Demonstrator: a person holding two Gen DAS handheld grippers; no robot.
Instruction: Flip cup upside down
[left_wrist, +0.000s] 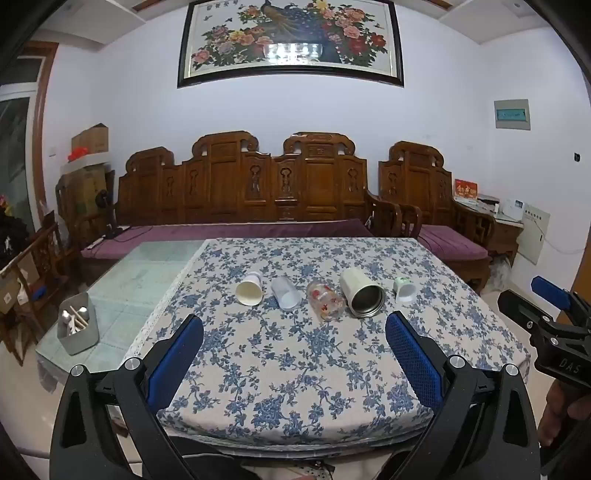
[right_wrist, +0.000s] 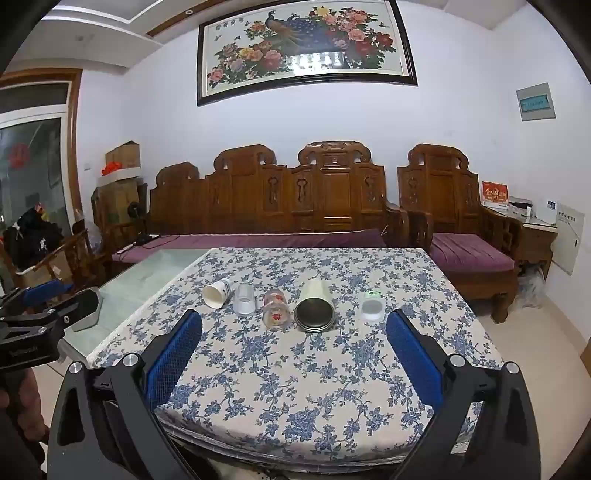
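Observation:
Several cups lie on their sides in a row on the flowered tablecloth (left_wrist: 295, 362), mouths toward me: a white paper cup (left_wrist: 250, 290) (right_wrist: 218, 292), a frosted plastic cup (left_wrist: 285, 294) (right_wrist: 245, 299), a glass with red flowers (left_wrist: 325, 300) (right_wrist: 275, 309), a cream steel-lined tumbler (left_wrist: 361, 293) (right_wrist: 314, 304), and a small white cup (left_wrist: 404, 289) (right_wrist: 372, 306). My left gripper (left_wrist: 293, 328) is open and empty, short of the row. My right gripper (right_wrist: 294, 325) is open and empty, near the table's front; it also shows at the left wrist view's right edge (left_wrist: 554, 314).
A grey utensil holder (left_wrist: 77, 328) stands on the bare glass table part at the left. A carved wooden bench with purple cushions (left_wrist: 240, 229) runs behind the table, with a matching chair (left_wrist: 443, 221) at the right. Floor lies to the right.

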